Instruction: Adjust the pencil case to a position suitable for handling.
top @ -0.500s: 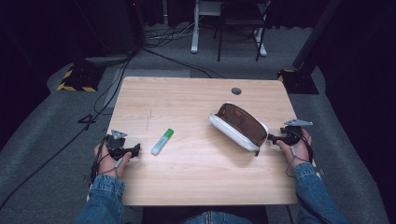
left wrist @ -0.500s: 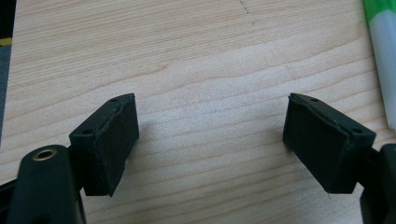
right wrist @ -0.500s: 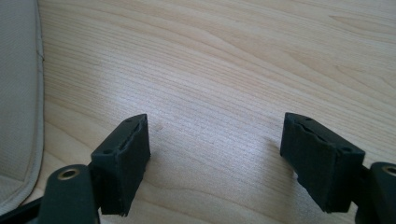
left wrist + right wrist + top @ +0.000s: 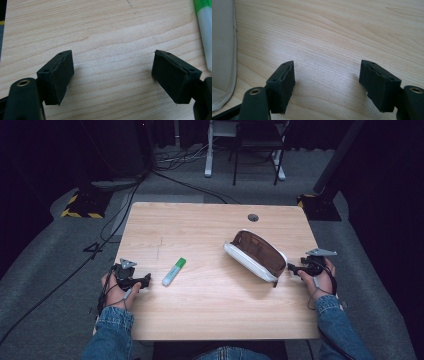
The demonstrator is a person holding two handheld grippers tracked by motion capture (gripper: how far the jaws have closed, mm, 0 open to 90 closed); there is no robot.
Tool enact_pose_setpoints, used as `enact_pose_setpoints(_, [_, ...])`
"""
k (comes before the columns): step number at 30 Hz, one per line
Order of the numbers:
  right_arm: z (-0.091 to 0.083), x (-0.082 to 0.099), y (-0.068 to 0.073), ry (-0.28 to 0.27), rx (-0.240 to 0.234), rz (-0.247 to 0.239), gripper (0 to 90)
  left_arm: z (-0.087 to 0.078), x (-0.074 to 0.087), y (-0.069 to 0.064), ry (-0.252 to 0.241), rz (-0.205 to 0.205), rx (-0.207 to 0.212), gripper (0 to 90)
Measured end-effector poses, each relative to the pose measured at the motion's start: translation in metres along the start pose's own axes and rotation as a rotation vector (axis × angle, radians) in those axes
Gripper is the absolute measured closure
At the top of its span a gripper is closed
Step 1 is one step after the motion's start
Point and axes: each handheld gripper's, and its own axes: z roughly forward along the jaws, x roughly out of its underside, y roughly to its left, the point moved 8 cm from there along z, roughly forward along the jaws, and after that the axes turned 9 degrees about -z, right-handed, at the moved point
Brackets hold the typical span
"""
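The right claw (image 4: 327, 82) sits low over the tabletop (image 4: 342, 32), its two black jaws rising from the bottom of the view and standing wide apart. Between them lies bare pale wood grain and nothing else. Each jaw throws a soft shadow on the wood just beside it. Off to the left, a beige fabric case (image 4: 222, 50) with a stitched rim lies on the tabletop, apart from the nearer jaw.
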Motion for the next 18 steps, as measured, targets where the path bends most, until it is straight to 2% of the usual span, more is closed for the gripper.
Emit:
enact_pose_setpoints(3, [-0.004, 0.0, 0.0, 0.015, -0.008, 0.008, 32.2, 0.0, 0.0, 0.0, 0.0, 0.0, 0.0, 18.3])
enact_pose_setpoints(9, [-0.019, -0.011, -0.001, 0.004, -0.01, 0.001, 35.4, 0.0, 0.0, -0.001, 0.0, -0.003, 0.003, 18.3])
enact_pose_setpoints(18, [-0.038, -0.026, 0.005, -0.009, -0.041, 0.006, 34.8, 0.001, 0.0, -0.001, 0.0, -0.002, 0.004, 18.3])
